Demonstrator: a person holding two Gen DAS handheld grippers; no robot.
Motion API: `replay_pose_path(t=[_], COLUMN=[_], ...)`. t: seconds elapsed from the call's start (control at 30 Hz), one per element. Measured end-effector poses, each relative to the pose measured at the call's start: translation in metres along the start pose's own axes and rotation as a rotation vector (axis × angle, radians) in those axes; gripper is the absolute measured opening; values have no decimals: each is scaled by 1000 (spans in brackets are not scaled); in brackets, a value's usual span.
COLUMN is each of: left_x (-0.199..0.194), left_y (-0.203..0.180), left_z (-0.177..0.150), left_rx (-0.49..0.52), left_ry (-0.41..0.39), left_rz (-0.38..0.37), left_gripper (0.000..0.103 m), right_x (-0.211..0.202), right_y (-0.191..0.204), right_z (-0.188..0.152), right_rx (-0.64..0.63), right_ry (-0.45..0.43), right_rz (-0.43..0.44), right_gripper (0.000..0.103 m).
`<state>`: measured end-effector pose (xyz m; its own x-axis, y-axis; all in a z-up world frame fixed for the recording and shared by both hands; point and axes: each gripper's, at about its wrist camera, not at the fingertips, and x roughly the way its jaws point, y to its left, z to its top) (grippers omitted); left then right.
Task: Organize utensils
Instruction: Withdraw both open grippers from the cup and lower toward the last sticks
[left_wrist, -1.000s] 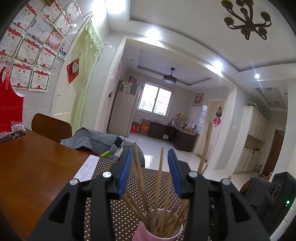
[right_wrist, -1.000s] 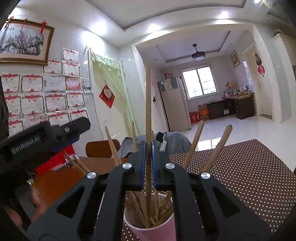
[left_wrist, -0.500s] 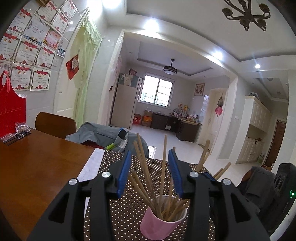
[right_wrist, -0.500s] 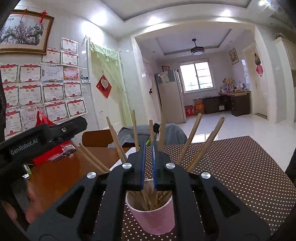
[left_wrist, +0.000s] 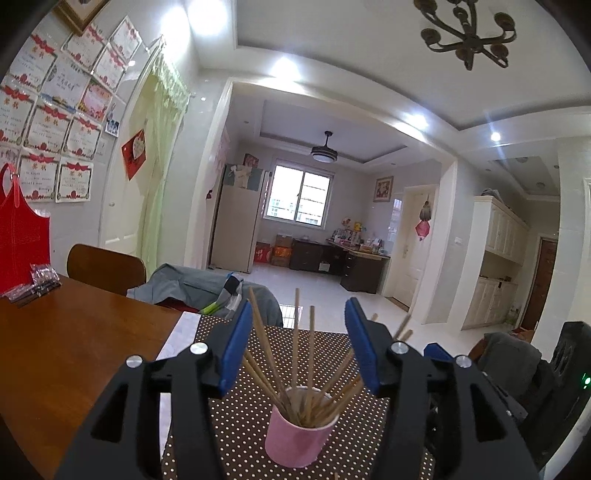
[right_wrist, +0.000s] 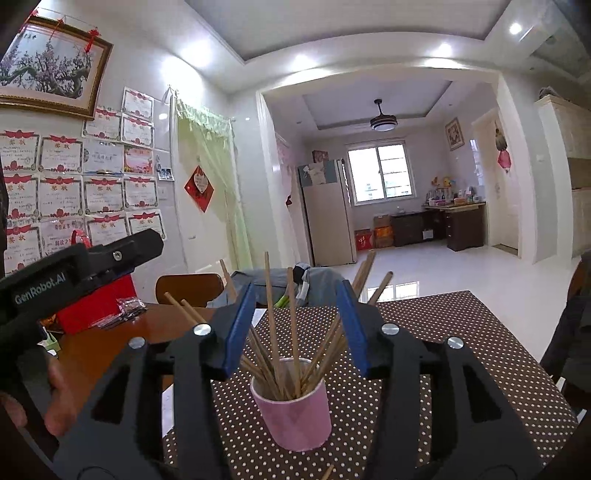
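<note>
I see a pink cup (left_wrist: 300, 430) standing upright on the brown dotted mat (left_wrist: 240, 413) that covers the right part of the worktop (left_wrist: 74, 343). It is packed with wooden chopsticks (left_wrist: 295, 354), thin ends down, fanning out above the rim: a few nearly vertical, others leaning left and right. From the right wrist view I see the same cup (right_wrist: 293, 417) and chopsticks (right_wrist: 271, 325), well in from the mat's far edge.

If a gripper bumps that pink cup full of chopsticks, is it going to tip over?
Probably easily. The pink cup looks like thin paper, so likely light. The chopsticks stand well above its rim and splay outward, which puts weight high. It narrows toward its base on the dotted mat, so a push near the rim would likely topple it.
</note>
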<state>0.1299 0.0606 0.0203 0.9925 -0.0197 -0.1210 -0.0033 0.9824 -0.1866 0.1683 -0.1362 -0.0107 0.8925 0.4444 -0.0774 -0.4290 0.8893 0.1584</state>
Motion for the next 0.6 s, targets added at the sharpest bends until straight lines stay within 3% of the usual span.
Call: replay_pose_path(t=[0.37,0.6], left_x=[-31,-32], left_y=[-24,-28], left_z=[-20,-45], left_rx=[62,89], left_ry=[54,183], left_rz=[-27,-58], left_gripper=[57,59], right_x=[-46,-61], right_y=[-14,-23], right_z=[-1,-17], right_rx=[31,47], right_ry=[-6,57], right_rz=[-57,-94], right_gripper=[50,53])
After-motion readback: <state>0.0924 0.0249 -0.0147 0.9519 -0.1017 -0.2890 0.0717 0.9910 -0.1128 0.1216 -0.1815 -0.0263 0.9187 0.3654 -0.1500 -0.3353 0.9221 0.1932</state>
